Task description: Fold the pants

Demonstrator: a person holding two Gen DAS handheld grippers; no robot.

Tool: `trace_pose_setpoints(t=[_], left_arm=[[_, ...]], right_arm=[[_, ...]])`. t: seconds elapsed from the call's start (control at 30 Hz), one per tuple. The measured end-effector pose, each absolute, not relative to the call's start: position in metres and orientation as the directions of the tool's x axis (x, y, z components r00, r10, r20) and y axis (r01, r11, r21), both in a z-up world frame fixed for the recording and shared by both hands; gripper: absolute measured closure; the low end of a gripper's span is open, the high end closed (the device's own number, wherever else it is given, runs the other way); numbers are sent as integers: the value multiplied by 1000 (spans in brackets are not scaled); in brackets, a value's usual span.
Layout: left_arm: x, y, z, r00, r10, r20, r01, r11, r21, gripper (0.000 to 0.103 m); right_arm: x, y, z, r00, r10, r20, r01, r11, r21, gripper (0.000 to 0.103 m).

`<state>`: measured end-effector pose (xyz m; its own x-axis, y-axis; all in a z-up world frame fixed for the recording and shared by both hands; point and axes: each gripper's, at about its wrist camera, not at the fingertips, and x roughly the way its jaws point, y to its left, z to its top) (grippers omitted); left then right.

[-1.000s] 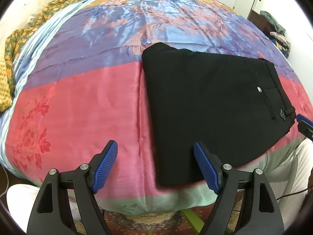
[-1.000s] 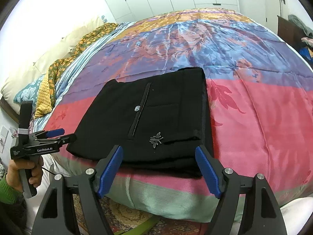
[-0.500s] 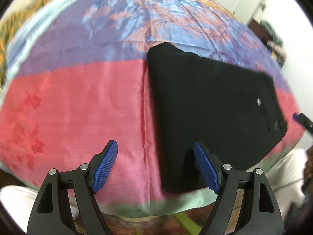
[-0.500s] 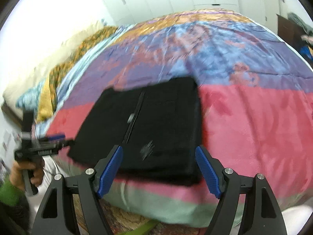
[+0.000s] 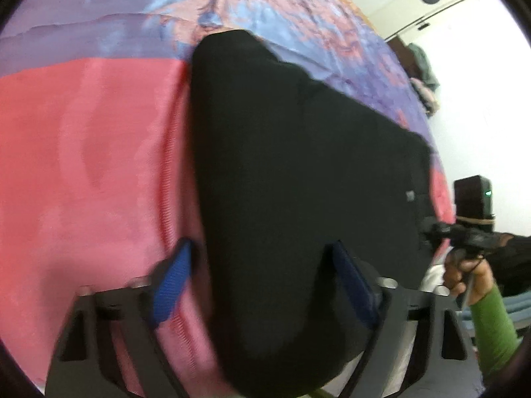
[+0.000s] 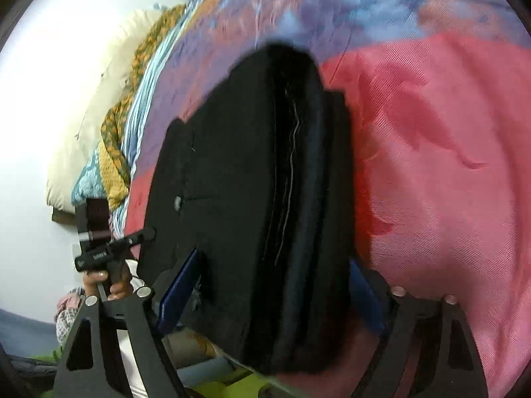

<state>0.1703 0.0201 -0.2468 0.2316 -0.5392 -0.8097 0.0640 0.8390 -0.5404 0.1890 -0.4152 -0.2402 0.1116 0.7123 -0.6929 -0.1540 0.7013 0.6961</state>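
Folded black pants (image 5: 298, 165) lie on the pink band of a colourful bedspread (image 5: 83, 165), near the bed's front edge. My left gripper (image 5: 262, 282) straddles their near left corner. One blue pad (image 5: 172, 278) is over the bedspread just beside the cloth, the other over the pants, and the jaws are closing. In the right wrist view the pants (image 6: 239, 165) show their stacked folded edge. My right gripper (image 6: 272, 285) has that edge between its closing jaws, with the pads close beside the fabric. Both views are blurred.
Cream pillows (image 6: 99, 99) and a yellow-green patterned cloth (image 6: 116, 132) lie at the head of the bed. A hand in a green sleeve (image 5: 491, 325) holds the other gripper at the right. Dark furniture with clothes (image 5: 421, 66) stands by the white wall. Green floor mat (image 6: 225, 388) below.
Both grippers have dropped and tilted down toward the pants' near edge, so the pants now sit between each pair of jaws. The left jaws have narrowed visibly and the right slightly.
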Motion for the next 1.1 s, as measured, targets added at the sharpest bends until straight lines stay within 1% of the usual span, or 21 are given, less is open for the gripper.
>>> trace_pose_setpoints(t=[0.03, 0.07, 0.1, 0.13, 0.2, 0.3, 0.43, 0.47, 0.5, 0.53, 0.6, 0.63, 0.67, 0.7, 0.8, 0.87, 0.9, 0.93, 0.97, 1.03, 1.1], left_arm=[[171, 19, -242, 239, -534, -811, 69, 842, -535, 66], [171, 18, -236, 249, -538, -805, 82, 840, -536, 76], [171, 18, -230, 258, -549, -795, 95, 833, -545, 82], [172, 19, -222, 273, -546, -792, 105, 835, -540, 82], [176, 22, -198, 321, -552, -769, 127, 830, -543, 83], [189, 28, -164, 398, -559, -727, 155, 822, -547, 83], [221, 31, -121, 519, -489, -701, 217, 869, -445, 81], [232, 30, -117, 541, -464, -701, 219, 883, -416, 80], [239, 27, -119, 548, -440, -711, 214, 896, -390, 72], [249, 24, -128, 550, -386, -740, 192, 921, -338, 57], [259, 17, -153, 539, -250, -804, 142, 968, -205, 36], [258, 14, -170, 526, -166, -834, 121, 985, -120, 37], [252, 13, -183, 502, -101, -859, 107, 993, -55, 38], [244, 14, -190, 486, -68, -871, 98, 995, -23, 39], [199, 21, -195, 517, -58, -854, 70, 997, -25, 33], [176, 20, -189, 545, -37, -838, 48, 999, -12, 26], [164, 16, -185, 559, -16, -829, 36, 999, 4, 21], [153, 12, -180, 575, 7, -818, 26, 999, 27, 18], [145, 9, -175, 590, 24, -807, 20, 999, 43, 17], [128, -2, -160, 632, 63, -773, 2, 997, 83, 9], [116, -13, -144, 676, 103, -729, -11, 991, 130, 5]], right_arm=[[190, -411, -237, 110, 702, -703, -178, 710, 681, 44], [188, -406, -227, 121, 693, -710, -221, 716, 662, 51], [185, -403, -219, 135, 688, -713, -253, 720, 646, 59], [183, -400, -209, 148, 682, -716, -282, 723, 631, 63], [184, -391, -187, 169, 686, -708, -326, 717, 617, 66], [197, -379, -152, 221, 716, -662, -393, 687, 612, 67], [237, -372, -115, 305, 725, -617, -455, 680, 575, 67], [253, -374, -111, 326, 730, -600, -452, 678, 580, 67], [264, -378, -112, 332, 734, -592, -443, 675, 589, 66], [277, -379, -115, 341, 726, -597, -429, 685, 588, 65], [303, -393, -142, 381, 609, -696, -323, 793, 517, 51], [309, -396, -155, 376, 554, -743, -273, 833, 482, 51], [313, -406, -173, 366, 444, -818, -182, 896, 404, 51], [311, -415, -184, 361, 368, -857, -127, 929, 346, 51], [277, -441, -179, 445, 337, -830, -85, 938, 335, 49], [244, -449, -164, 496, 309, -812, -81, 947, 311, 32], [230, -450, -157, 515, 293, -806, -85, 952, 293, 15], [217, -448, -150, 532, 276, -800, -89, 958, 272, 3], [202, -445, -140, 550, 253, -796, -95, 966, 242, 0], [169, -433, -126, 582, 207, -786, -106, 978, 179, 0], [145, -426, -117, 608, 185, -772, -117, 983, 143, 0]])
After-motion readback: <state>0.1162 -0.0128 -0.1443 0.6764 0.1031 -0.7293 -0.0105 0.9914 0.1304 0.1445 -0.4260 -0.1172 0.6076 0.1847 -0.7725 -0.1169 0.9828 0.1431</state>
